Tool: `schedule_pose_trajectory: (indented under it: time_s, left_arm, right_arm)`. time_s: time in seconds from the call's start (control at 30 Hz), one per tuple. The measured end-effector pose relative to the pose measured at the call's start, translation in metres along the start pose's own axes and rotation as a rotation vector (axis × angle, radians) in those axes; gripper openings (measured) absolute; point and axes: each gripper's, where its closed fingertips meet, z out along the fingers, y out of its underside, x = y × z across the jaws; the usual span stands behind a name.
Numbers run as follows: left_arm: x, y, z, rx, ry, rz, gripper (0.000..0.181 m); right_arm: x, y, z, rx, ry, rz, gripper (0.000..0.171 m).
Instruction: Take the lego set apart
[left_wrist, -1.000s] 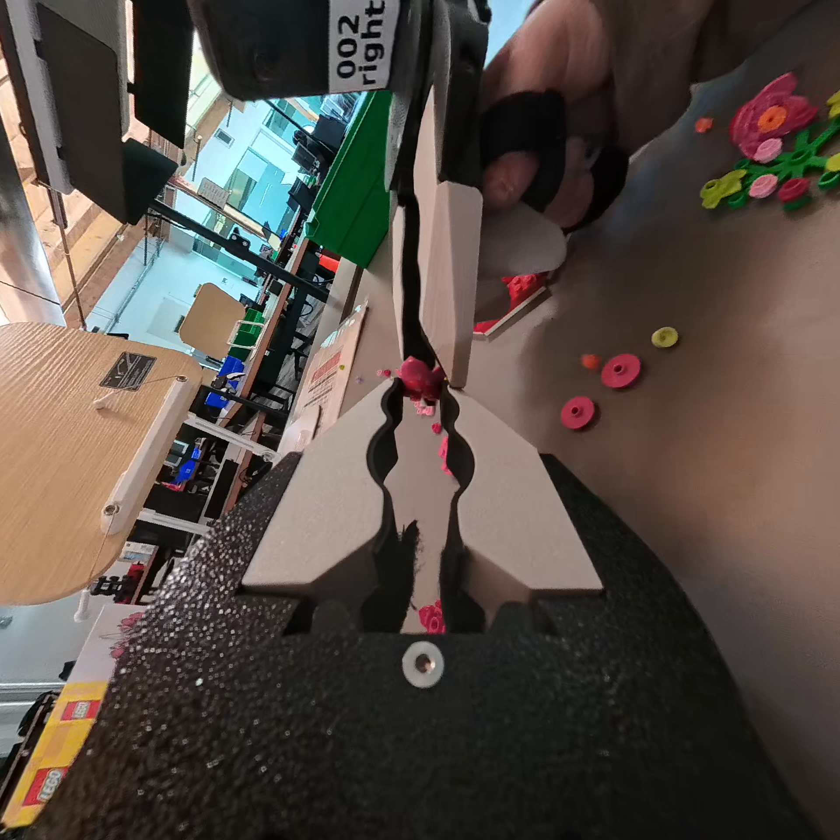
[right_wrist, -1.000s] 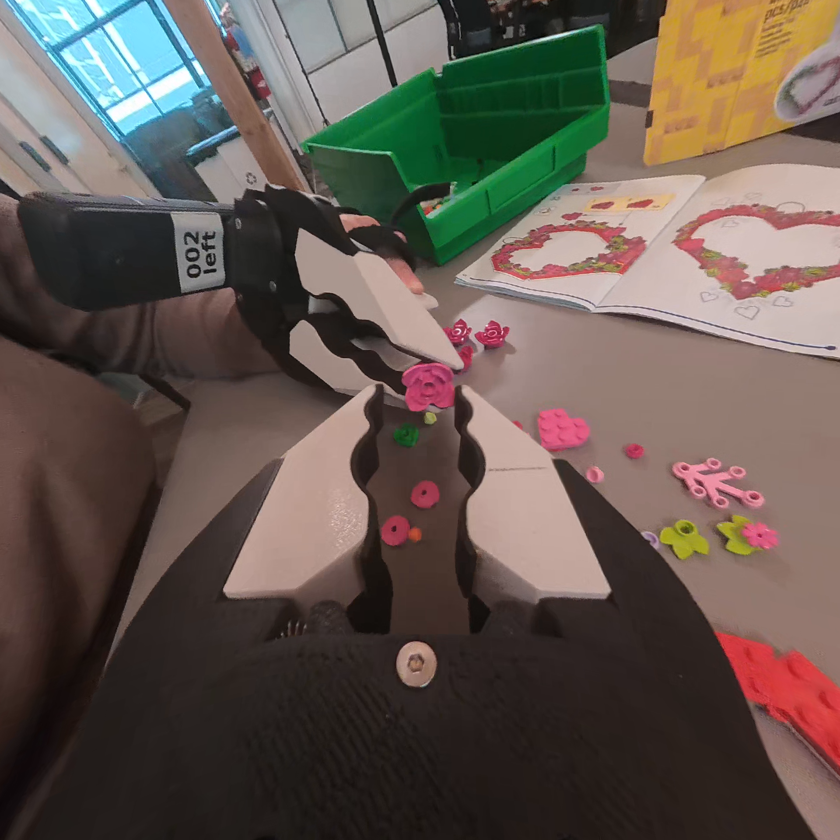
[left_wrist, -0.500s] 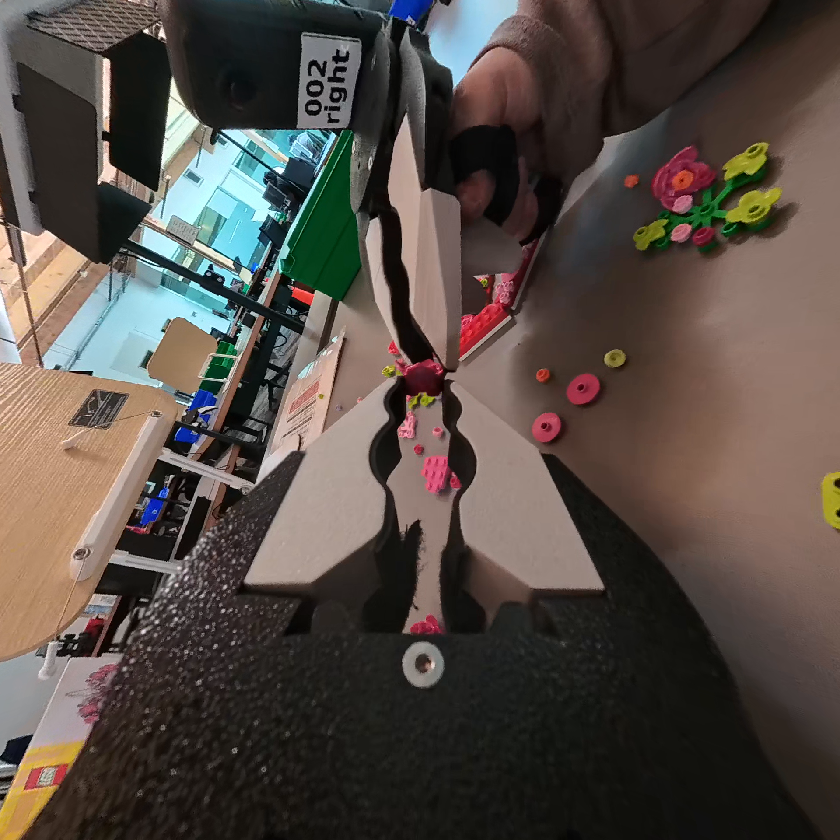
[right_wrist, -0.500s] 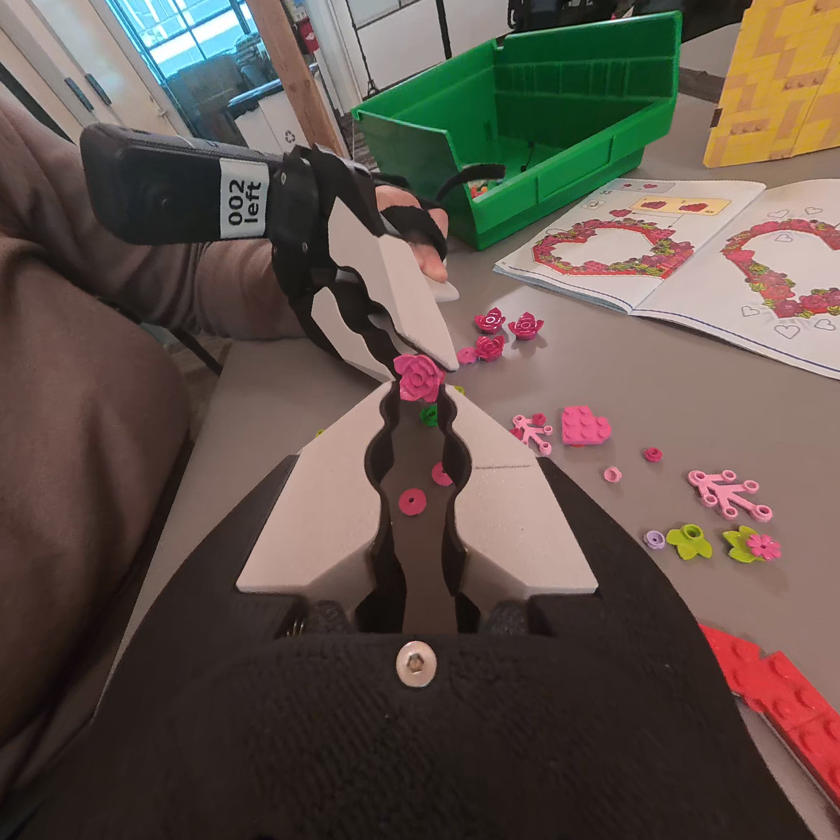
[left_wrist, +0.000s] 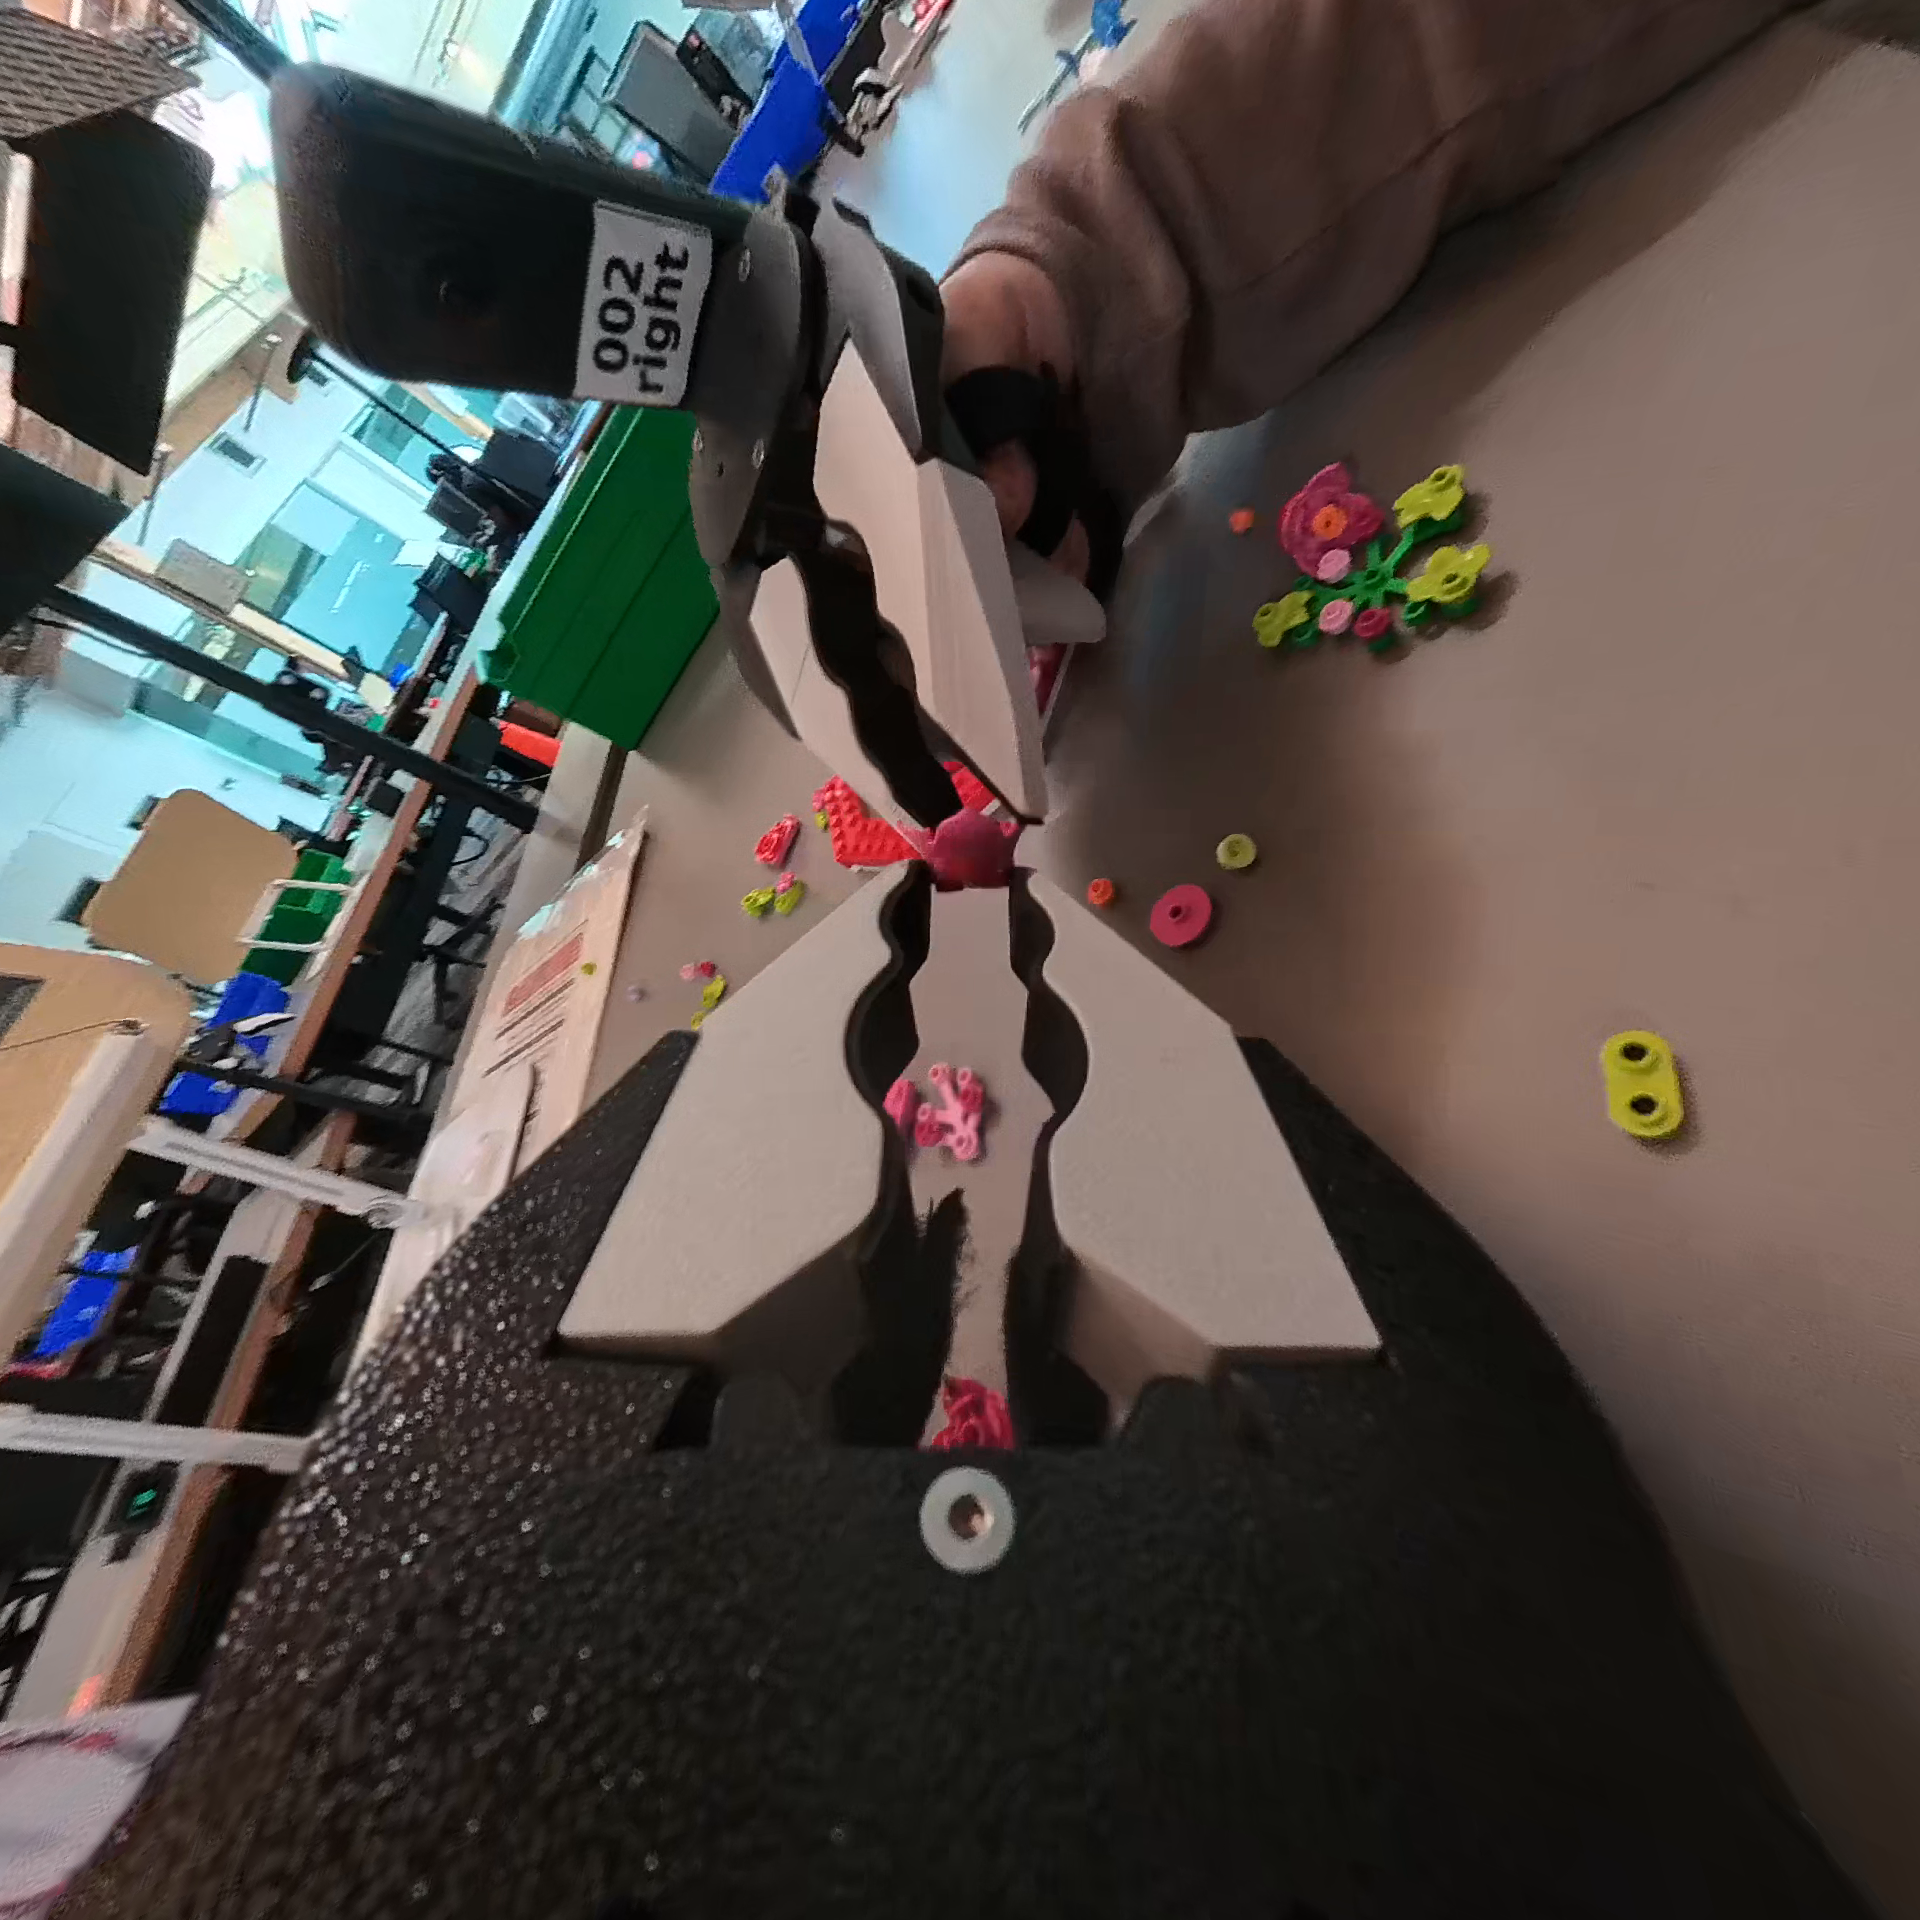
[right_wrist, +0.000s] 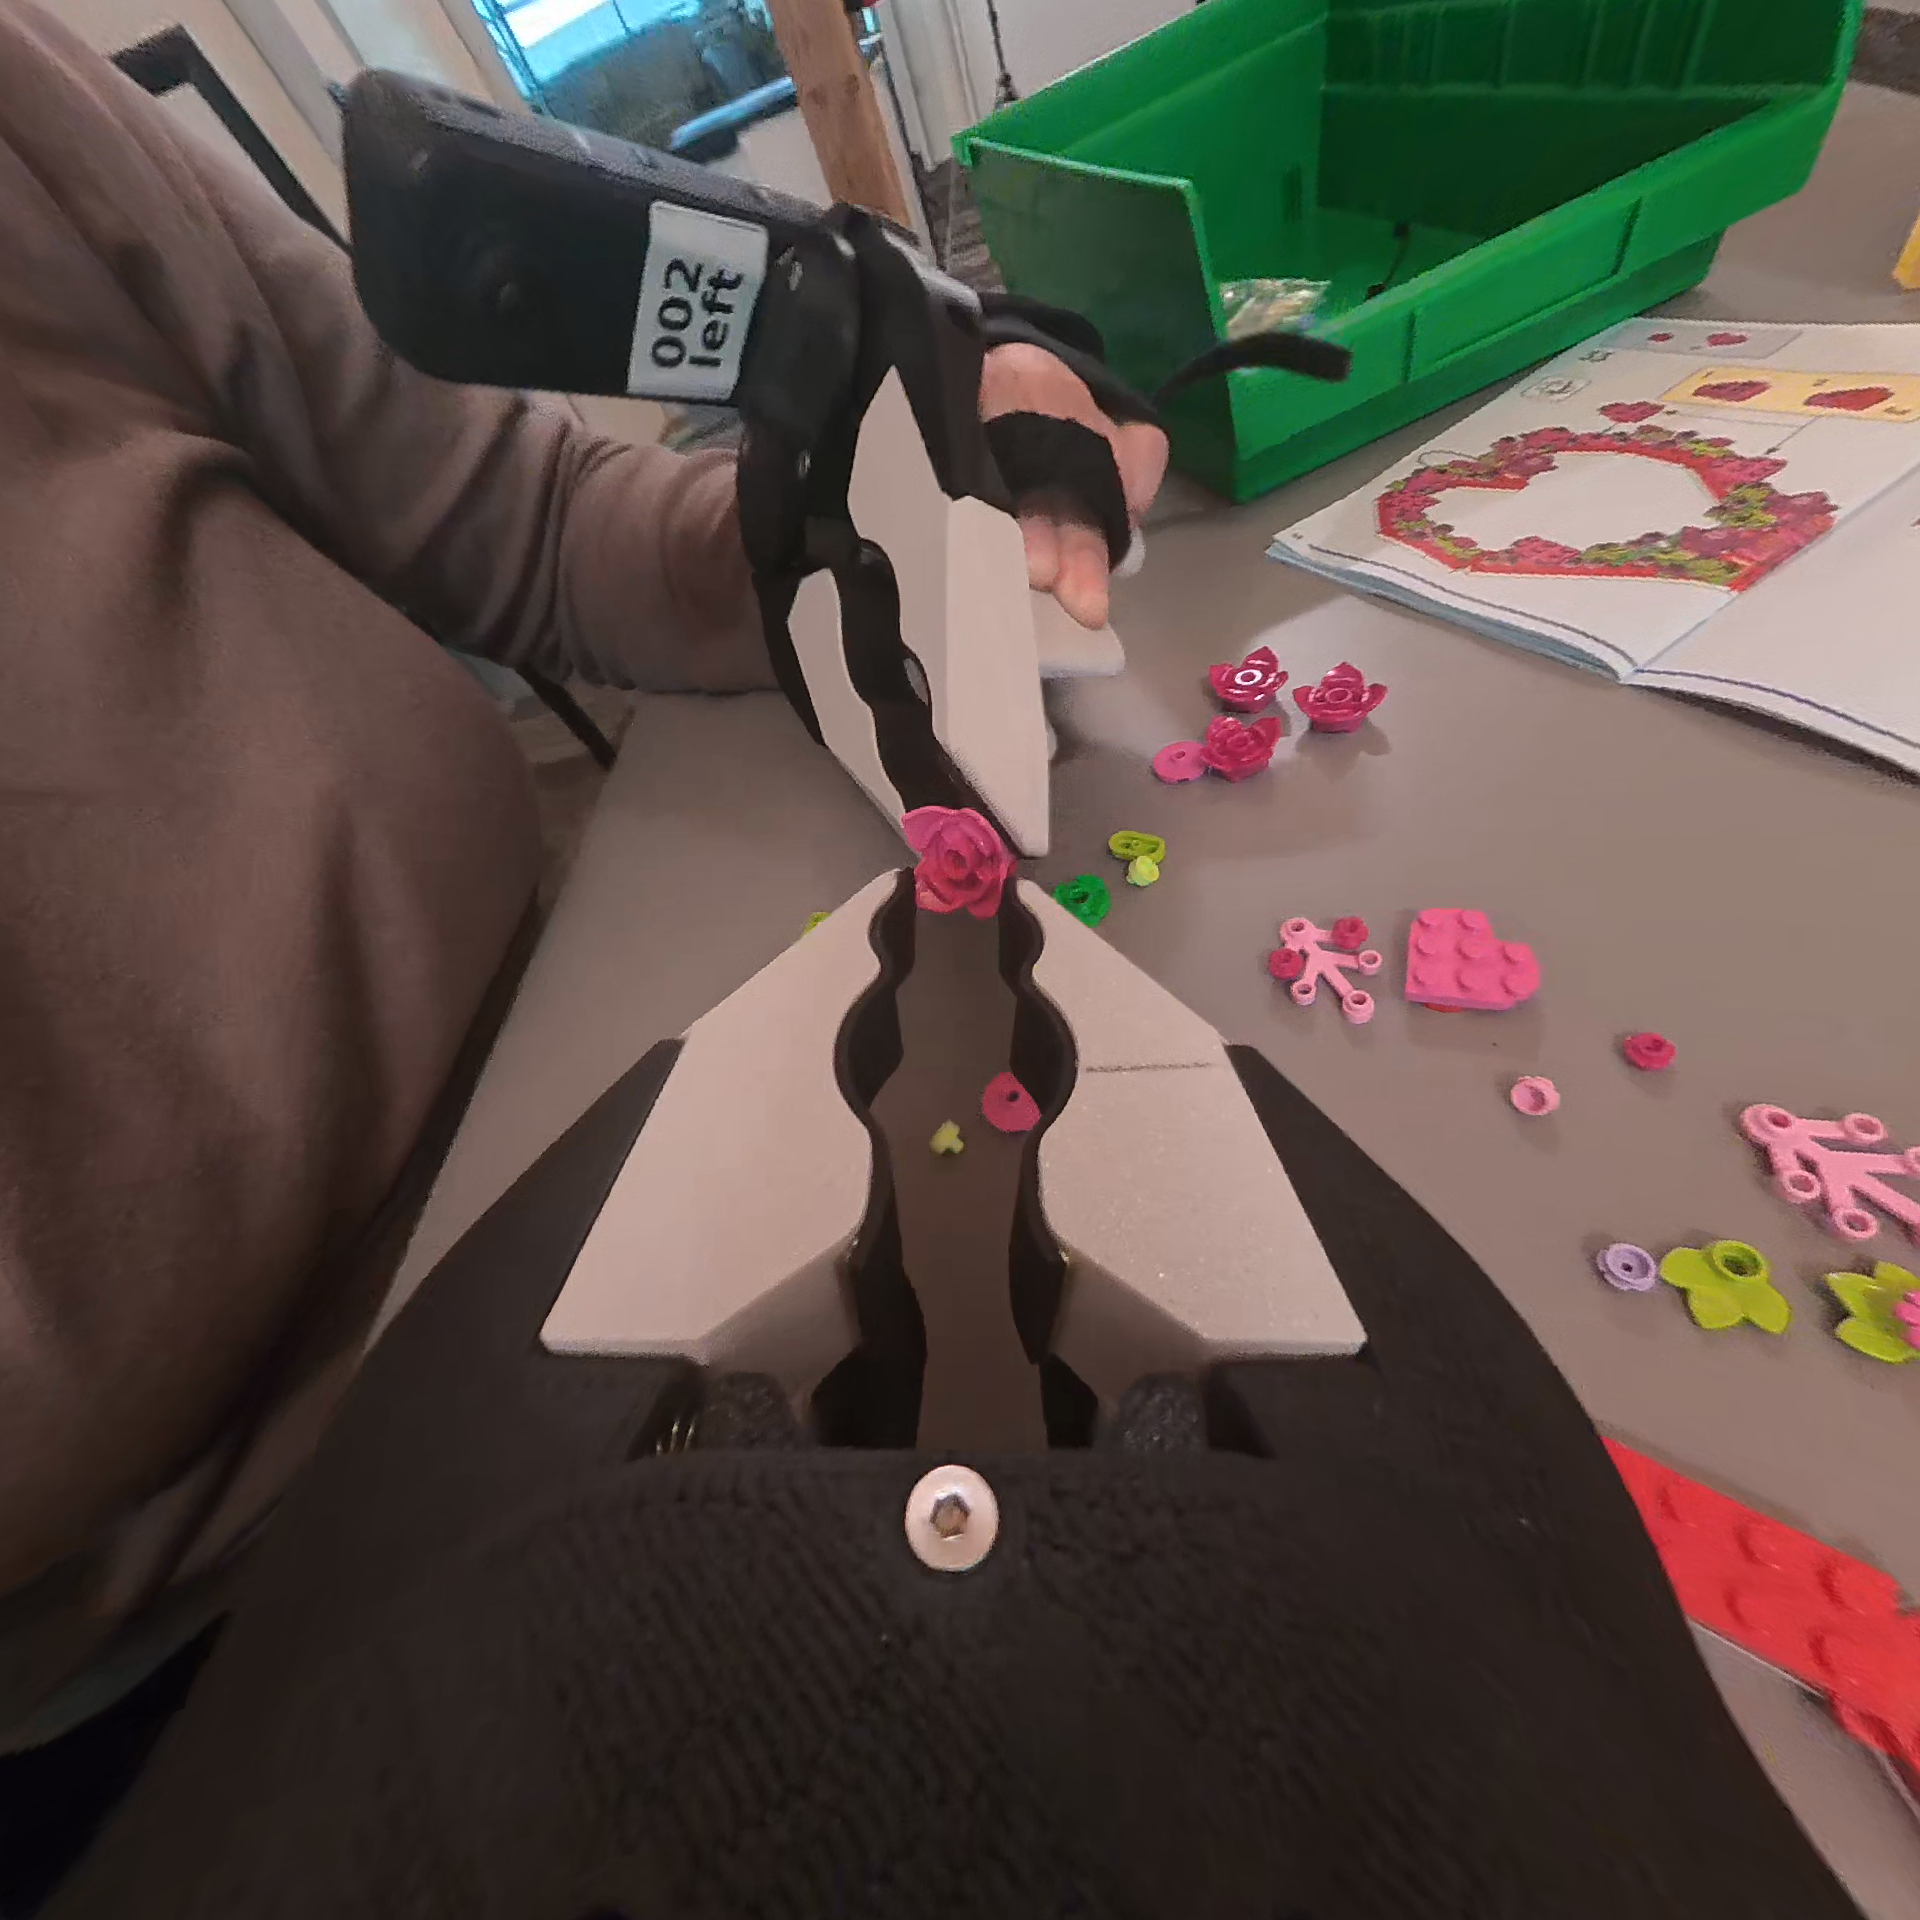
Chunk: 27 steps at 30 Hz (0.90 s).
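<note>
Left gripper (left_wrist: 966, 883): black, coarse-grained body; one silver washer-headed screw at centre; two pale grey wedge fingers (left_wrist: 769, 1122) with wavy black inner edges.
Right gripper (right_wrist: 961, 899): black ribbed body; silver hex screw; the same grey wedge fingers (right_wrist: 1143, 1143), one crossed by a thin dark line.
Handles: black, each with a white label.
Worn: brown sleeves (right_wrist: 208, 623); black straps over the fingers.

Both grippers' fingers (right_wrist: 940, 764) pinch magenta rose (right_wrist: 957, 861)
</note>
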Motion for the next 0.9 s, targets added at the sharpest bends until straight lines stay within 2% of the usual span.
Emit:
schedule_pose_trajectory:
  time_s: [0.07,0.1,0.13,0.23,0.27,0.3,0.33,0.37,0.43,0.6,0.77,0.8,0.87,0.9]
  left_arm:
    - [0.002,-0.003,-0.003,0.015,0.027,-0.020,0.008]
    - [-0.002,0.010,-0.007,-0.051,0.007,-0.004,0.000]
    - [-0.007,0.021,-0.012,-0.078,-0.003,0.009,0.000]
    - [-0.022,0.000,-0.023,0.119,0.010,-0.237,0.000]
    - [-0.024,-0.004,-0.023,0.149,0.007,-0.265,0.000]
    - [-0.023,-0.007,-0.022,0.169,-0.003,-0.253,0.000]
    - [-0.024,-0.011,-0.019,0.187,-0.027,-0.243,0.015]
    - [-0.021,-0.017,-0.015,0.200,-0.029,-0.233,0.023]
    - [-0.015,-0.029,-0.010,0.221,-0.033,-0.195,0.030]
    - [-0.017,-0.053,-0.016,0.330,-0.069,-0.186,0.018]
    - [-0.025,-0.045,-0.015,0.290,-0.102,-0.209,0.013]
    - [-0.029,-0.041,-0.015,0.266,-0.127,-0.209,0.013]
    - [-0.033,-0.030,-0.012,0.183,-0.168,-0.176,0.013]
    - [-0.033,-0.024,-0.009,0.142,-0.179,-0.154,0.013]
  right_arm:
    - [-0.008,0.002,-0.003,-0.011,-0.054,0.003,0.015]
    - [-0.013,0.002,-0.008,-0.006,-0.081,0.000,0.015]
    - [-0.012,-0.004,-0.016,0.038,-0.074,0.006,0.015]
    - [-0.003,-0.015,-0.032,0.112,-0.022,0.034,0.015]
    - [0.000,-0.016,-0.031,0.111,-0.005,0.025,0.015]
    - [-0.001,-0.017,-0.027,0.119,-0.009,0.022,0.015]
    - [-0.003,-0.020,-0.023,0.137,-0.026,0.026,0.015]
    - [-0.006,-0.023,-0.020,0.160,-0.056,0.035,0.015]
    - [-0.015,-0.031,-0.014,0.212,-0.133,0.067,0.015]
    - [-0.036,-0.042,-0.010,0.280,-0.294,0.114,0.015]
    - [-0.027,-0.046,-0.011,0.311,-0.248,0.147,0.015]
    - [-0.021,-0.047,-0.011,0.320,-0.213,0.166,0.017]
    - [-0.013,-0.046,-0.010,0.315,-0.181,0.210,0.041]
    - [-0.009,-0.045,-0.008,0.313,-0.165,0.228,0.046]
